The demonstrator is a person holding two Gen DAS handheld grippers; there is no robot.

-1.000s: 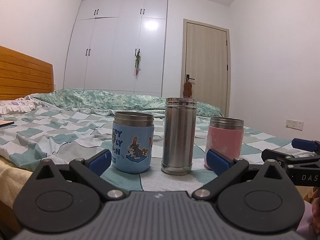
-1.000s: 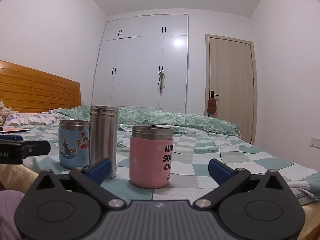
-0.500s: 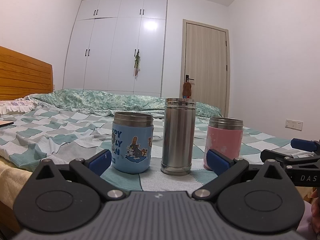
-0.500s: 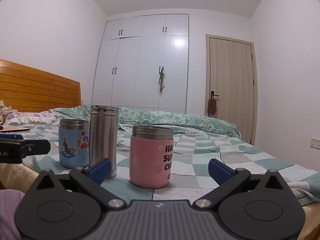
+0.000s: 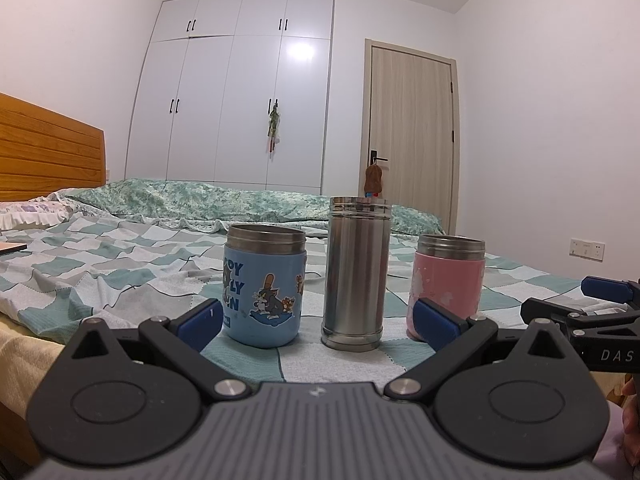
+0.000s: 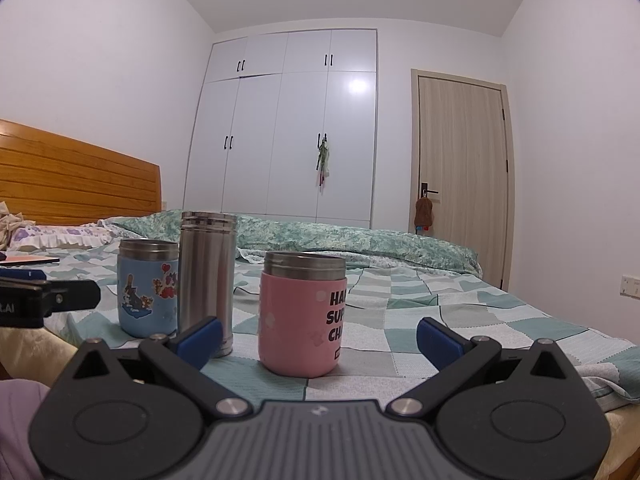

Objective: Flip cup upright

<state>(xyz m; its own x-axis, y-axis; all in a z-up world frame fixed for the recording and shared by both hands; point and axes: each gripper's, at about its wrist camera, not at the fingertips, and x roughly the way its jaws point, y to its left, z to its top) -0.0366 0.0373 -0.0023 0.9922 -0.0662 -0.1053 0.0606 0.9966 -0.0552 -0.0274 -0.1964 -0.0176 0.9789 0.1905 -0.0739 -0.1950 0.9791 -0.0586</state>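
Note:
Three cups stand upright in a row on the bed. A blue cartoon cup [image 5: 264,290] [image 6: 147,289] is on the left. A tall steel cup [image 5: 356,274] [image 6: 206,276] is in the middle. A pink cup [image 5: 448,280] [image 6: 301,314] is on the right. My left gripper [image 5: 318,320] is open and empty, just short of the blue and steel cups. My right gripper [image 6: 318,338] is open and empty, just short of the pink cup. Each gripper's tip shows at the edge of the other's view.
The cups stand on a checked green and white bedspread [image 5: 100,268]. A wooden headboard [image 6: 76,184] is at the left, a white wardrobe [image 6: 296,128] and a wooden door [image 6: 460,176] behind. A flat object [image 6: 28,260] lies far left on the bed.
Both grippers have barely moved; the views shift only slightly. The cups stand as before.

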